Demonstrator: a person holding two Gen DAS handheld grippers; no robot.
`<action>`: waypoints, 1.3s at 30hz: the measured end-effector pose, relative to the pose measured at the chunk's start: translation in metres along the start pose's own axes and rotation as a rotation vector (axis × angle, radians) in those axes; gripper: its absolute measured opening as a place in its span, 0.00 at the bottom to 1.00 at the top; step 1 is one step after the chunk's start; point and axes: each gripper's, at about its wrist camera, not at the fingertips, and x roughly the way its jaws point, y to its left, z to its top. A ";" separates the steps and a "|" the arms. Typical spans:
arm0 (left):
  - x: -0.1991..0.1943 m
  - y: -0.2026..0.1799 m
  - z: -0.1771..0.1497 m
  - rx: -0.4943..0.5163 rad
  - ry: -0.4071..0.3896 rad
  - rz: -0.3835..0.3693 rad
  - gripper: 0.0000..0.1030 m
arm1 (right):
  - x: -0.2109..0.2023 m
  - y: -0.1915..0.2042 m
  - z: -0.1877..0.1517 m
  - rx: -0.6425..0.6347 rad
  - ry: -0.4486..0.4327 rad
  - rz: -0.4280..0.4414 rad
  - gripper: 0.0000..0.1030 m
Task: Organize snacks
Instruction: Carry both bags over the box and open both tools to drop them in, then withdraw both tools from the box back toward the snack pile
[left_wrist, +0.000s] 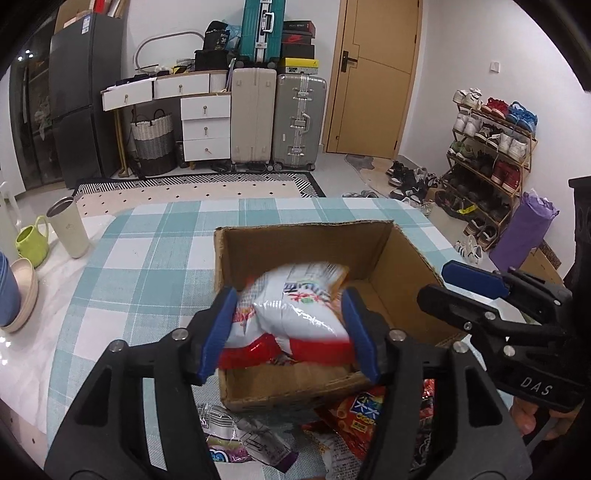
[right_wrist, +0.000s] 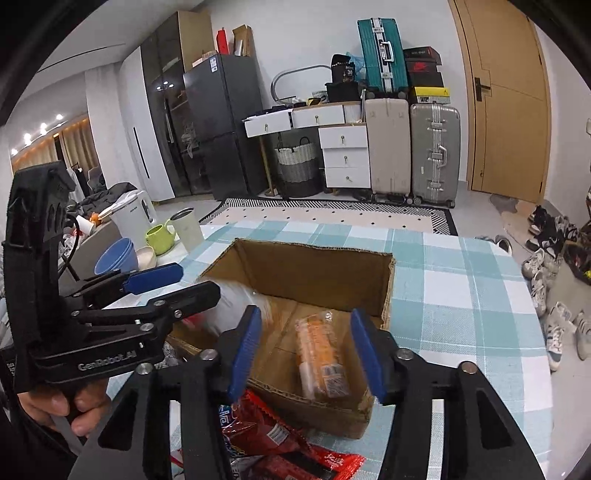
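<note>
Hanging blurred over the near end of the cardboard box (left_wrist: 391, 258), the white-and-red snack bag (left_wrist: 291, 314) sits between the parted pads of the left hand-held gripper (left_wrist: 290, 332), seemingly loose. The right hand-held gripper (right_wrist: 312, 350), jaws apart and empty, points over an orange packet (right_wrist: 321, 354) on the box floor. Loose snacks (left_wrist: 354, 417) lie along the table's near edge, below both.

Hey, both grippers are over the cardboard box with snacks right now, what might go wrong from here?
1. The white-and-red bag looks blurred between the left gripper's parted pads; it may land on the box's near wall and tip out.
2. The right gripper is close beside; the two could bump.
</note>
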 end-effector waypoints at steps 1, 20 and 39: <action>-0.007 -0.001 0.000 0.003 -0.008 0.000 0.65 | -0.002 -0.001 0.000 -0.003 -0.005 -0.004 0.68; -0.115 0.017 -0.048 -0.031 -0.041 0.019 0.99 | -0.076 -0.003 -0.032 0.033 -0.025 -0.035 0.99; -0.140 0.010 -0.121 -0.030 0.036 0.032 0.99 | -0.109 -0.006 -0.110 0.071 0.055 -0.051 0.99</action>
